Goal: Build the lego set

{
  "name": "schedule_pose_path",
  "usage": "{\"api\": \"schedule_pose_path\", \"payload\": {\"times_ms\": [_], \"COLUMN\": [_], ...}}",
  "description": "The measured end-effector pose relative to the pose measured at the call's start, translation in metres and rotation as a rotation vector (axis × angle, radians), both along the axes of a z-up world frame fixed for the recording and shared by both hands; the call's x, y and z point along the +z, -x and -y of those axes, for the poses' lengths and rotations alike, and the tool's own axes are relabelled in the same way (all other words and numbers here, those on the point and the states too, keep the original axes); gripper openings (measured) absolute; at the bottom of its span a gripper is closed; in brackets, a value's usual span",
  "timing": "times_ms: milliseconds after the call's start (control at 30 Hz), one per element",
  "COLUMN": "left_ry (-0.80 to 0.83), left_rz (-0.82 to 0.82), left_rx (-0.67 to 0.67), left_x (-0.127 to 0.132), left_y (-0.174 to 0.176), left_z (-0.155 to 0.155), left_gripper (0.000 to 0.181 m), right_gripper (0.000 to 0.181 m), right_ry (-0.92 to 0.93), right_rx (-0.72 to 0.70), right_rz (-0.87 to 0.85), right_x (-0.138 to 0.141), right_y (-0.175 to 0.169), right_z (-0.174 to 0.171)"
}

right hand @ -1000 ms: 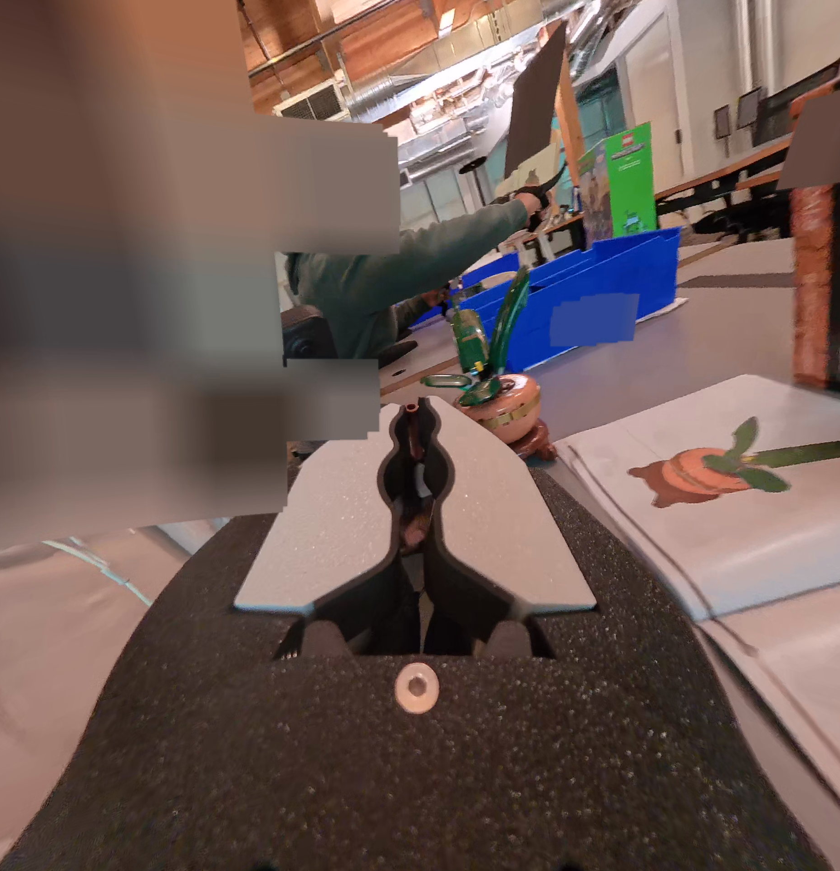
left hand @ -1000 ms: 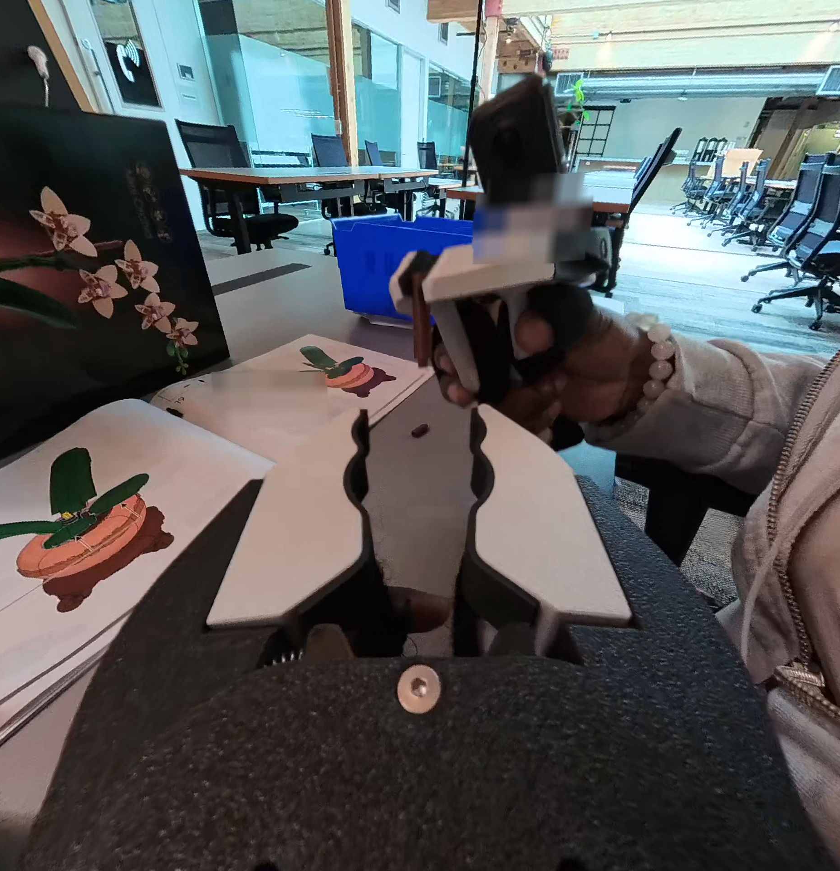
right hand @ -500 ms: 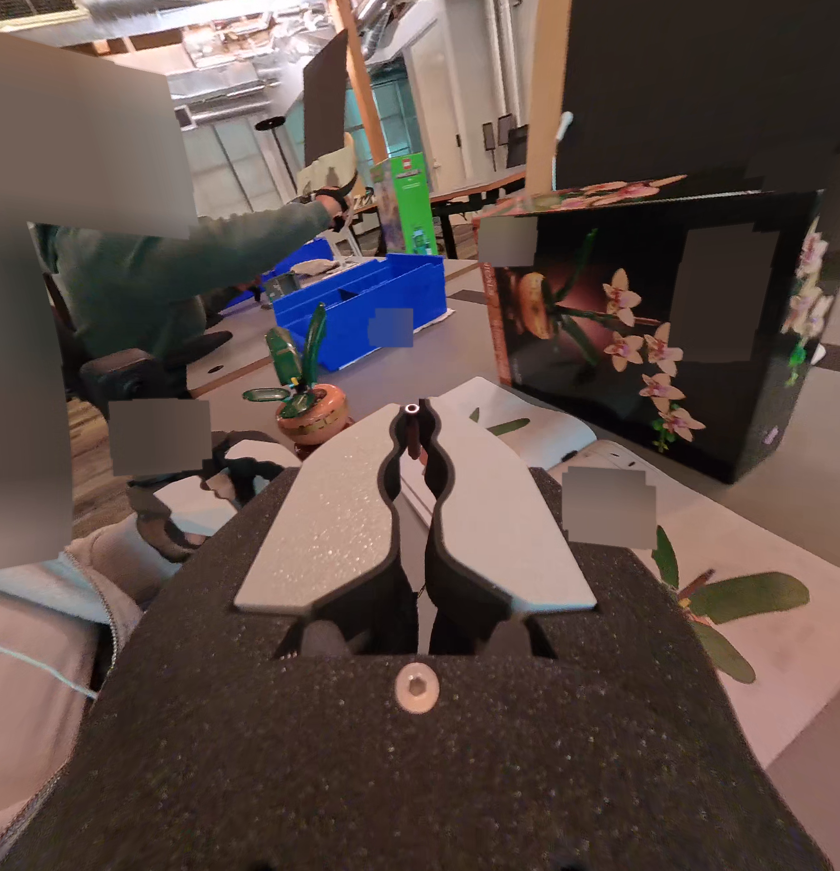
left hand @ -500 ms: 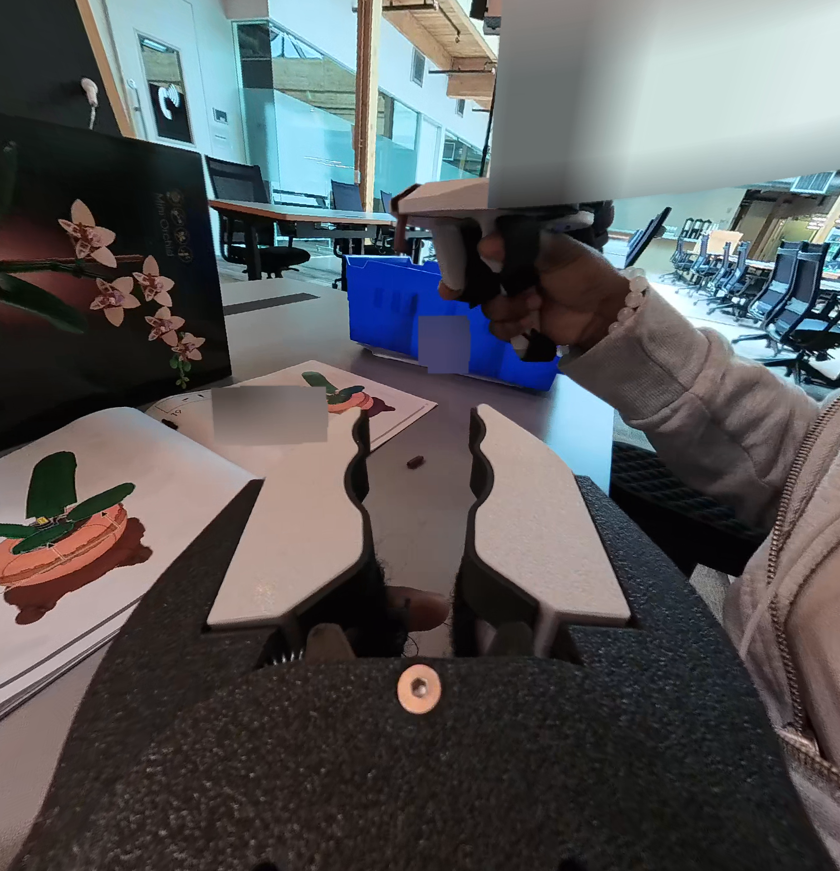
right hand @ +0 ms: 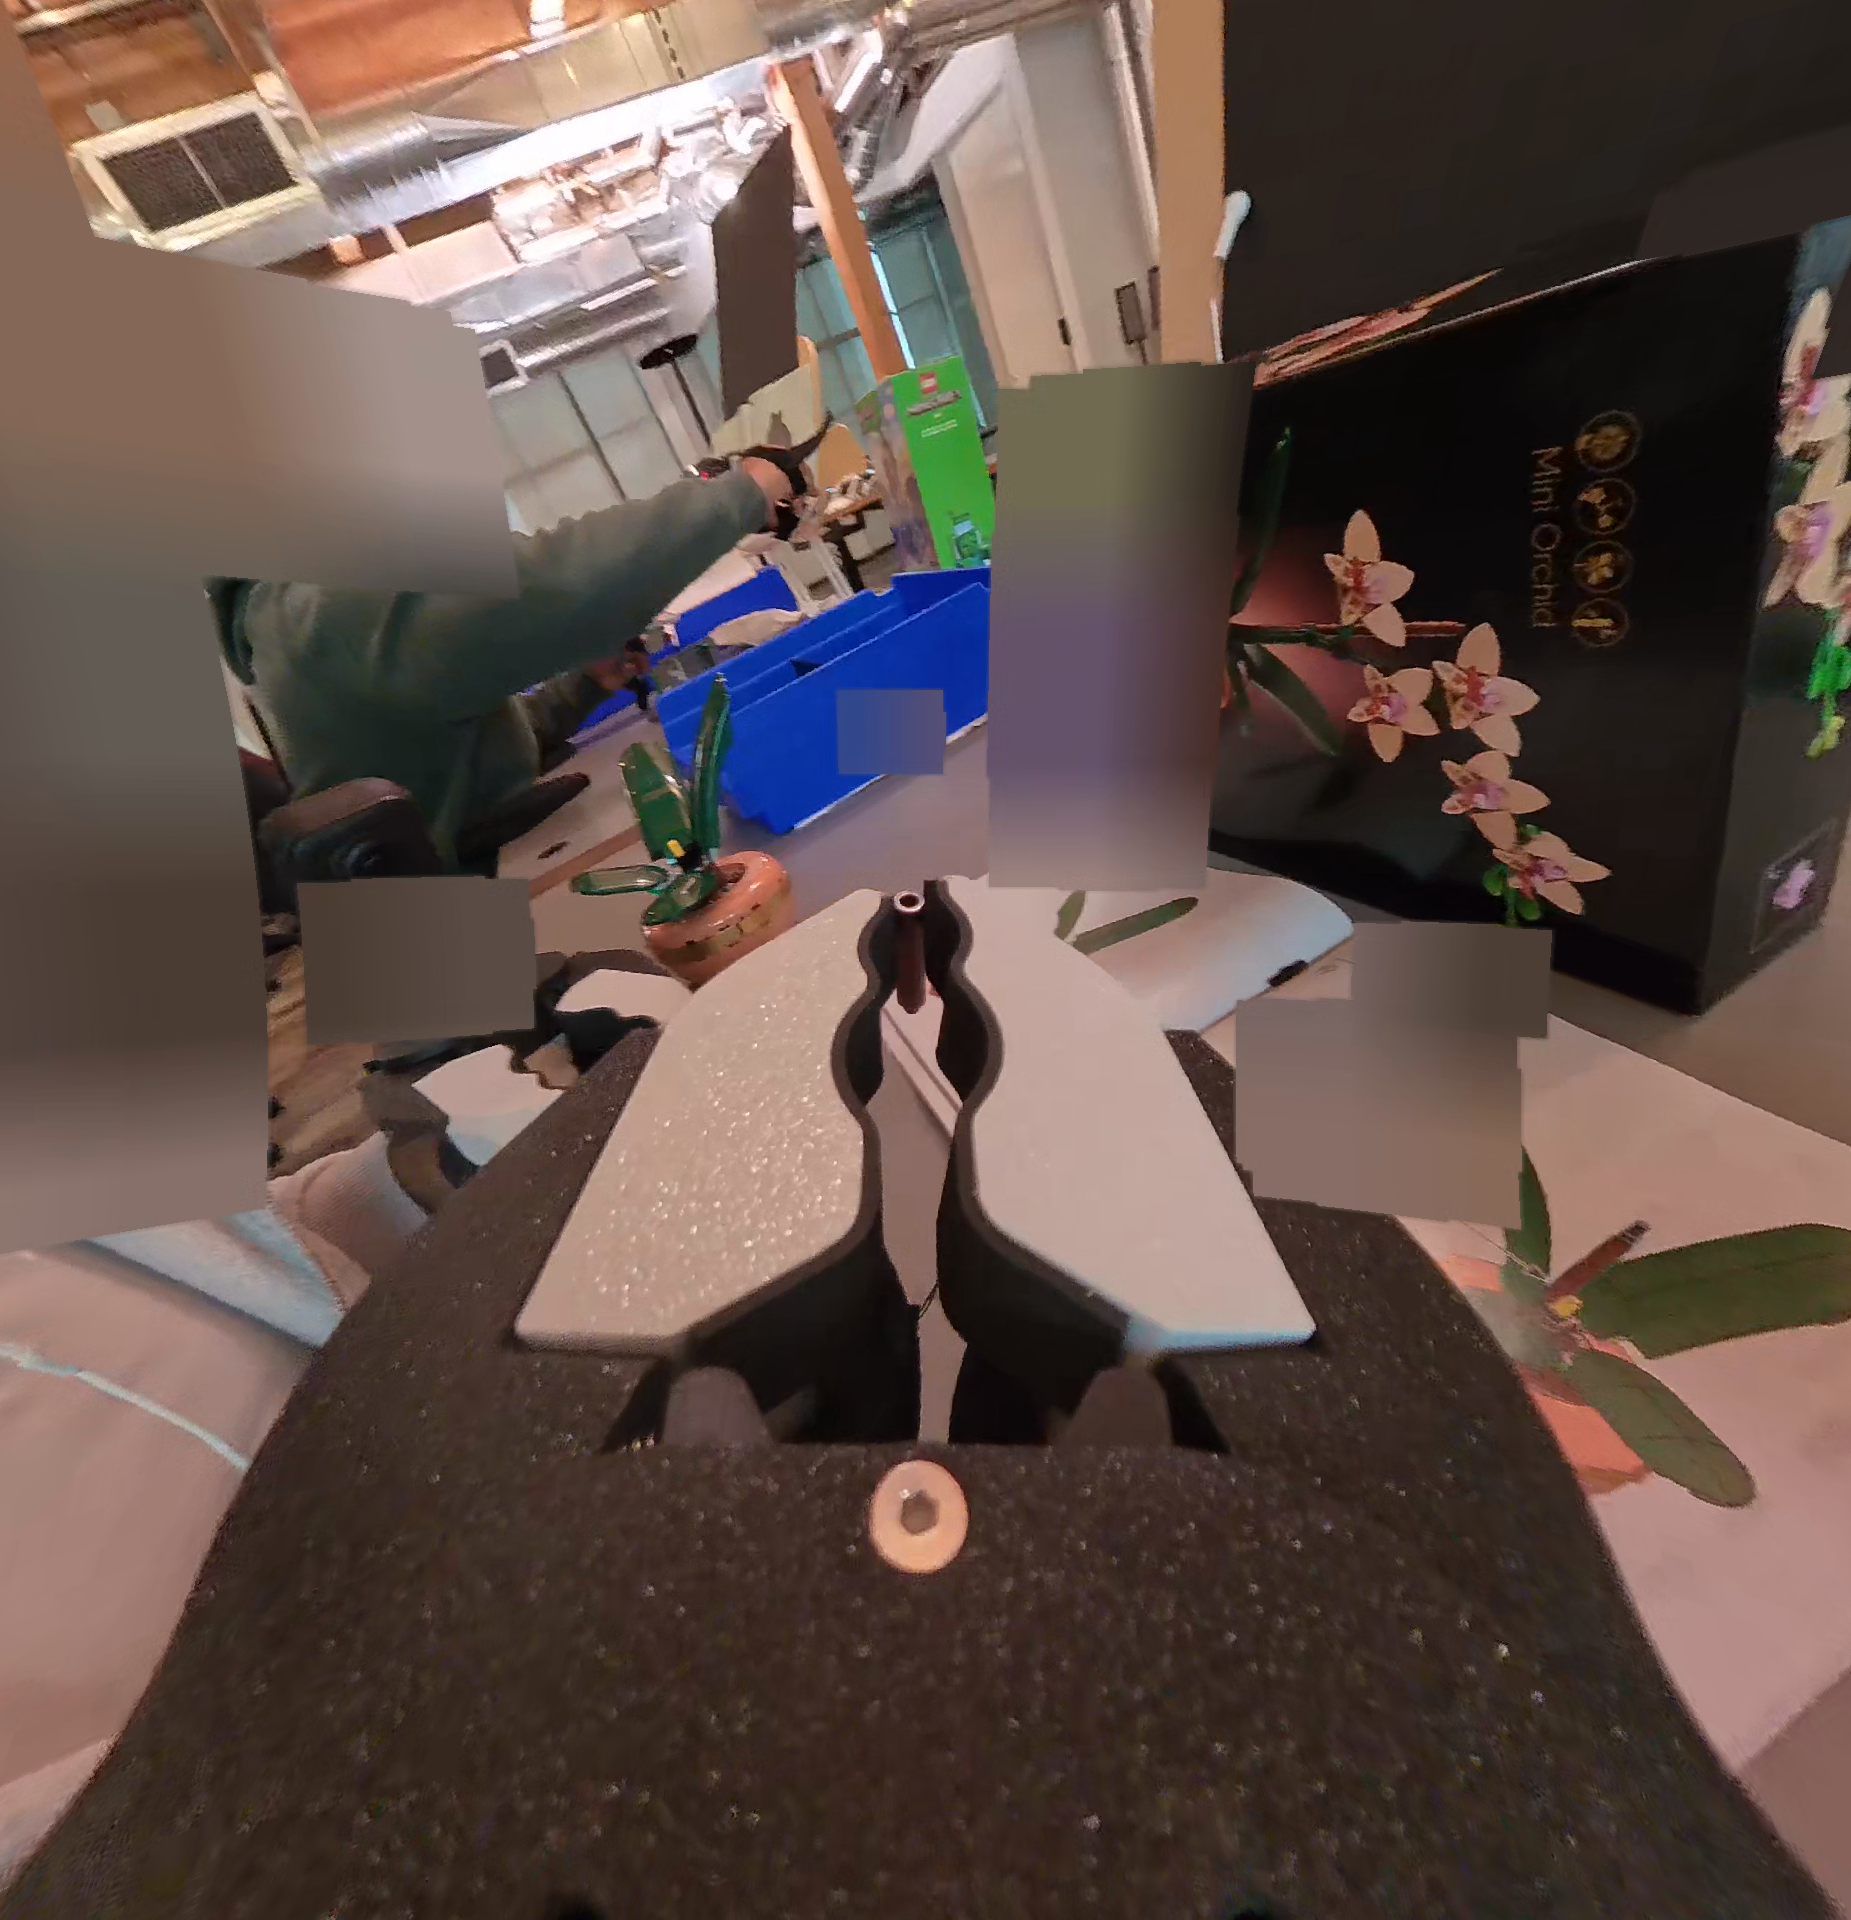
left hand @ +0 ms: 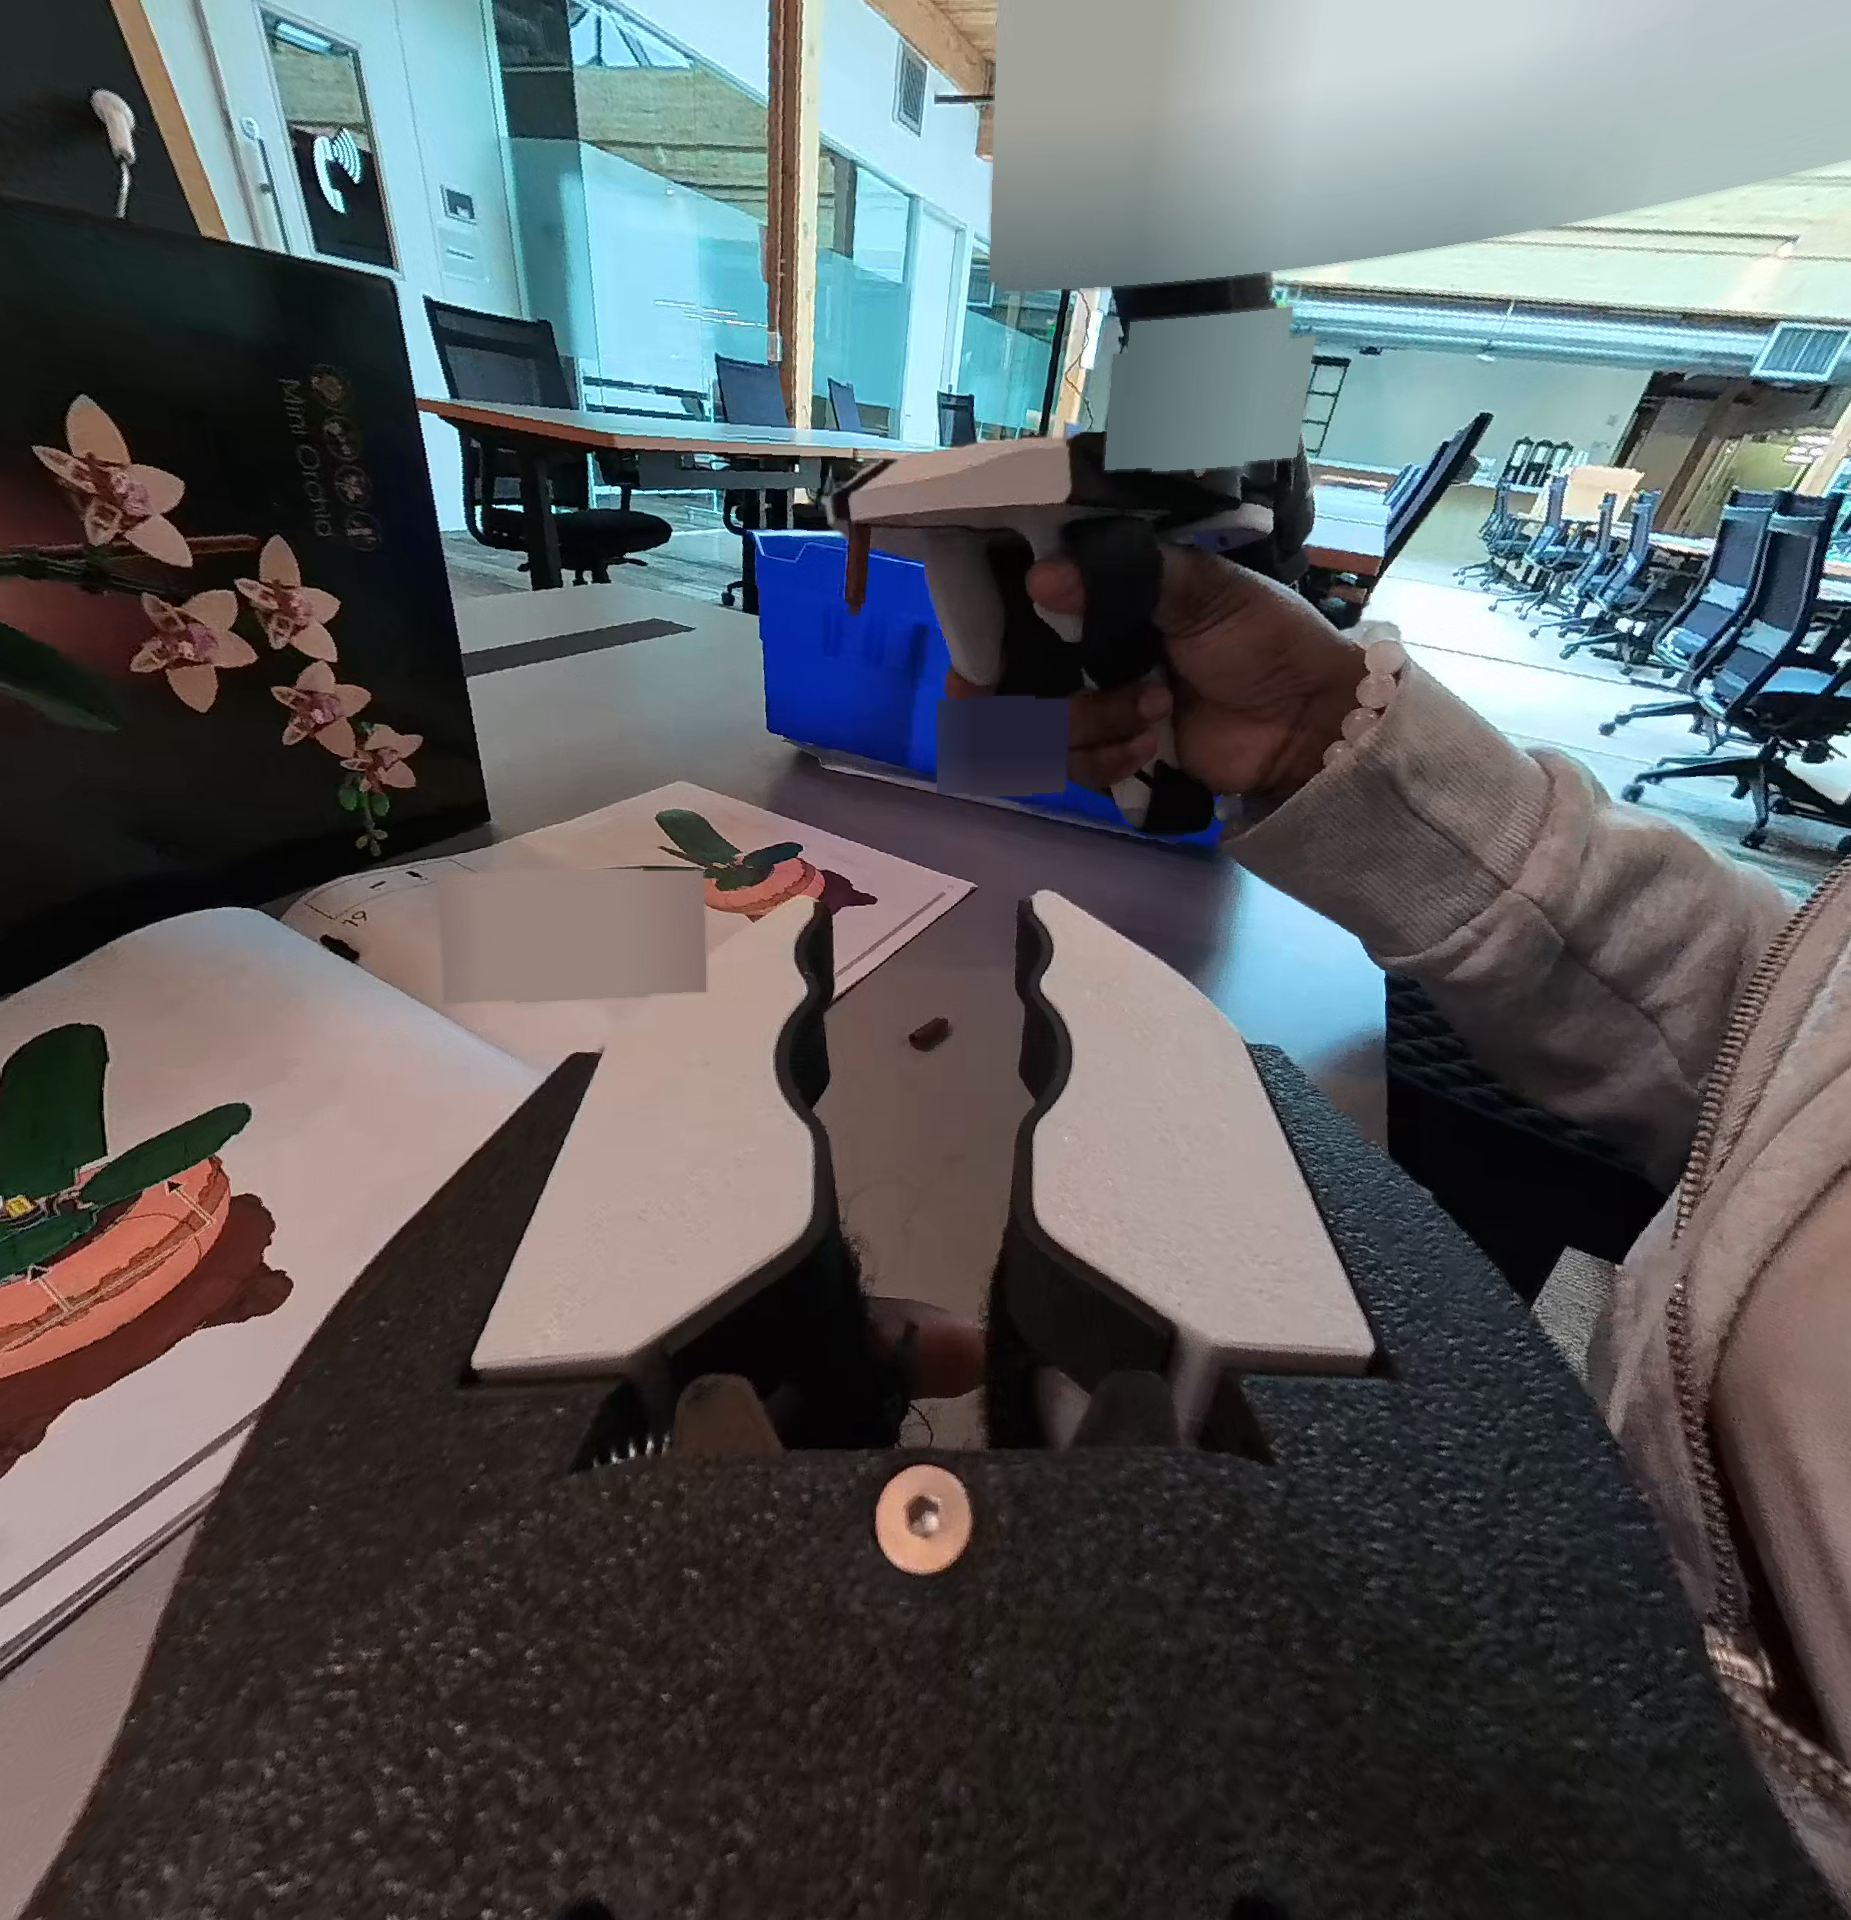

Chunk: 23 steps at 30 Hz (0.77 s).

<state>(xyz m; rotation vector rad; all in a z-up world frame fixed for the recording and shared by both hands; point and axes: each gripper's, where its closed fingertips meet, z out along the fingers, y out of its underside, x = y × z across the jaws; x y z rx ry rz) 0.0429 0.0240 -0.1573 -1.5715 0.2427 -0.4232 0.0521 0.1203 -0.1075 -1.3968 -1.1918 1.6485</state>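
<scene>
My left gripper is open and empty, low over the grey table. A small brown lego piece lies on the table between and just beyond its fingertips. My right gripper is shut on a thin brown lego rod, held upright. The left wrist view shows the right gripper raised above the table with the rod hanging from its tips. The partly built plant, an orange pot with green leaves, stands on the table left of and beyond the right gripper.
The open instruction booklet lies at left, also at right in the right wrist view. The black set box stands behind it. A blue bin sits farther back. Another person's green sleeve reaches across the neighbouring table. The grippers' ends are close to 12 centimeters from one another.
My right gripper has risen and swung from facing the plant toward the box, still holding the rod. My left gripper stays open over the small brown piece.
</scene>
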Motion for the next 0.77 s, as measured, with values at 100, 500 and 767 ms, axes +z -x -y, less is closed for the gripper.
{"api": "schedule_pose_path", "payload": {"times_ms": [100, 500, 767], "left_ry": [-0.002, -0.093, -0.064], "left_rz": [0.001, -0.223, -0.109], "left_rx": [-0.021, 0.069, 0.098], "left_x": [0.001, 0.006, 0.001], "left_y": [-0.006, 0.002, 0.014], "left_z": [-0.005, -0.049, -0.052], "left_gripper": [0.034, 0.0, 0.003], "right_gripper": [0.005, 0.005, 0.005], "right_ry": [-0.006, -0.255, -0.168], "right_rx": [0.071, -0.045, -0.047], "right_rz": [-0.032, -0.036, 0.011], "right_x": [-0.002, -0.042, -0.053], "right_y": [-0.002, 0.001, 0.002], "right_z": [0.009, -0.007, -0.014]}}
